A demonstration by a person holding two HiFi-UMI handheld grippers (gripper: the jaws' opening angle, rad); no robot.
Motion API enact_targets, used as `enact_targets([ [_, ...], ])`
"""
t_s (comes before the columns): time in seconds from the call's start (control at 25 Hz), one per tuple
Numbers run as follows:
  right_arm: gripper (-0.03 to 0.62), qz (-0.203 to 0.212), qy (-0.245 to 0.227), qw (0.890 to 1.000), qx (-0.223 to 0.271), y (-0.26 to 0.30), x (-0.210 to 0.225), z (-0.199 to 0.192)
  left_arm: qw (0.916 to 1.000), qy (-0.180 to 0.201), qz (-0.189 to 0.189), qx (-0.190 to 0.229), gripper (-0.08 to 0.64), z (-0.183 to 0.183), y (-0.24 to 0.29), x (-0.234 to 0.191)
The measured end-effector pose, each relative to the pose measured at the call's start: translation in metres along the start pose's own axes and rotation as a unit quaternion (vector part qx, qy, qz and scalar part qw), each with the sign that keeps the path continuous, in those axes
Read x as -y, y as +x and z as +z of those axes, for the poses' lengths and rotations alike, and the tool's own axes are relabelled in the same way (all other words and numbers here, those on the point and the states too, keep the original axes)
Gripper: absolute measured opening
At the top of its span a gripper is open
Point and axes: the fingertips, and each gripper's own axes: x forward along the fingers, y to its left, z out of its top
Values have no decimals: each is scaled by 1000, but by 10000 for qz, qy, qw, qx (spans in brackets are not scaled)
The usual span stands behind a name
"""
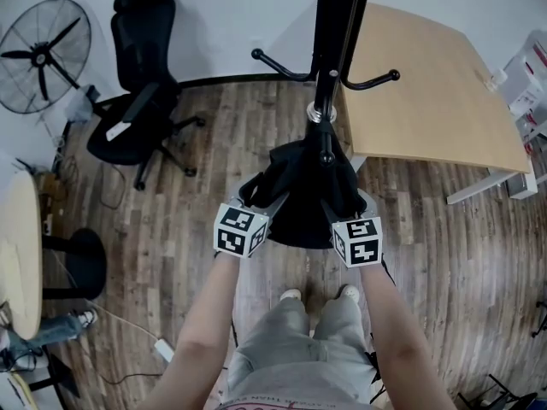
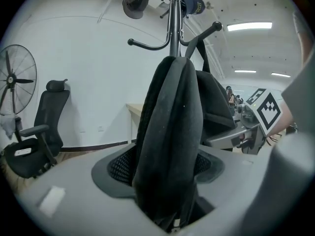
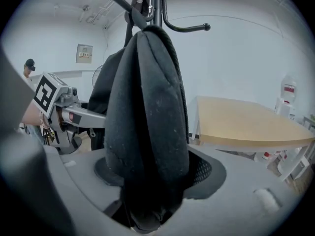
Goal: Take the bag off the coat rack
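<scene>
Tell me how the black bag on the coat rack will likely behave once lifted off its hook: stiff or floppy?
Probably floppy: the black bag drapes in soft folds from the coat rack. Likely light, since it hangs narrow, not bulging. Its strap may snag on the hook.

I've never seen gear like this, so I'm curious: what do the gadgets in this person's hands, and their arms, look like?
Each hand carries a grey tool, the left gripper and the right gripper, with two broad grey jaws lined with dark mesh-like pads. On top of each sits a white cube printed with black square markers. The forearms are bare, with no sleeves.
</scene>
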Motion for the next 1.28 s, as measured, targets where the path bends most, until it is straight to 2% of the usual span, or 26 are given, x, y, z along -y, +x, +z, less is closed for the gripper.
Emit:
enact_targets([
  [0.44, 255, 144, 168, 9998, -21, 16, 10, -3, 9993, 240, -92, -284, 275, -8, 27, 10],
  [0.56, 237, 146, 168, 9997, -56, 16, 10, -3, 9991, 260, -41, -334, 230, -10, 28, 13],
  [0.72, 150, 148, -4, 9996, -228, 12, 9, -4, 9991, 92, 7, -411, 183, -10, 24, 14],
  [0.84, 103, 278, 115, 9989, -350, 8, 8, -5, 9986, 48, 39, -518, 140, -6, 19, 15],
  [1.08, 52, 271, 501, 9974, -439, -3, 0, -7, 9984, -342, 38, -452, 86, -2, 7, 21],
  [1.28, 48, 391, 623, 9963, -442, -15, -8, -8, 9981, -484, -70, -385, 77, 1, -4, 28],
])
